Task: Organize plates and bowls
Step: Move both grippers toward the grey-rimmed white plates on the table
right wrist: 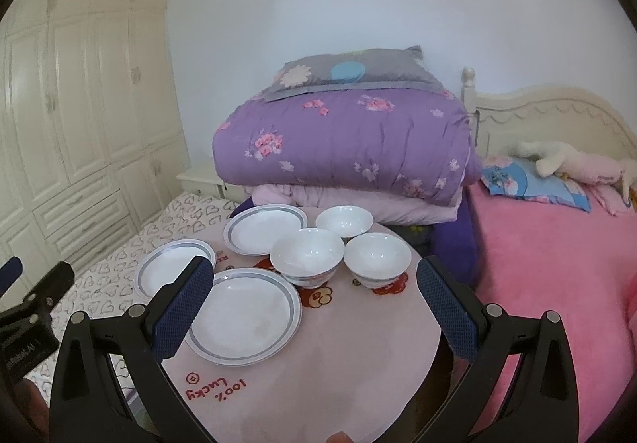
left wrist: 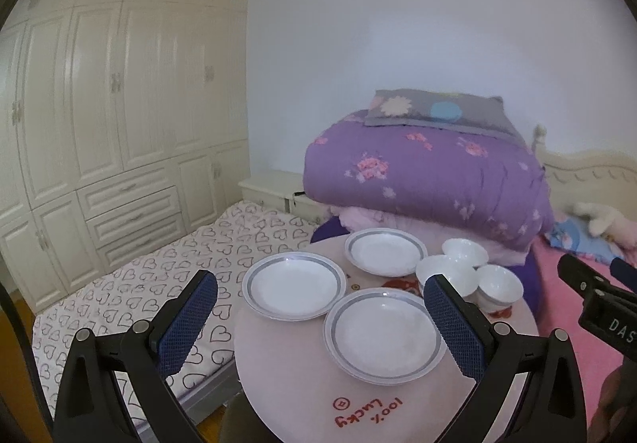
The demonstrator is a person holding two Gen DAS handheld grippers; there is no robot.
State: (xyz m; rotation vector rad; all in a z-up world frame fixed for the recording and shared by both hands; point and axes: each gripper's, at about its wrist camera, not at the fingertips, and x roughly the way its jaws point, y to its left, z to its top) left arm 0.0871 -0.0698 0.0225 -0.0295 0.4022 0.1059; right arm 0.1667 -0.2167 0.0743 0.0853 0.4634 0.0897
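You are at the very start: nothing is stacked yet, and both of your grippers hover above the near edge of the round table (right wrist: 358, 363) with jaws spread wide and holding nothing. Your left gripper (left wrist: 322, 323) looks down over the three plates, and your right gripper (right wrist: 314, 307) faces the bowls. The plates are shallow white ceramic discs with a grey ring near the rim, glossy and slippery-looking: the near plate (right wrist: 243, 317), the left plate (right wrist: 167, 269) just beside it, and the far plate (right wrist: 264, 230) towards the folded purple quilt (right wrist: 342, 140). To their right three small white footed bowls sit close together in a cluster: the middle bowl (right wrist: 306, 255), the right bowl (right wrist: 377, 255) and the far bowl (right wrist: 344, 220). The table wears a soft pink cloth printed with cartoon bears and red lettering, which I judge will give a little under a lifted rim. Your next move probably calls for pinching one plate by its thin rim and setting it on another; choose the near plate, approach low and level, and close on the lip only, since glazed ware can slide out of mesh-textured pads
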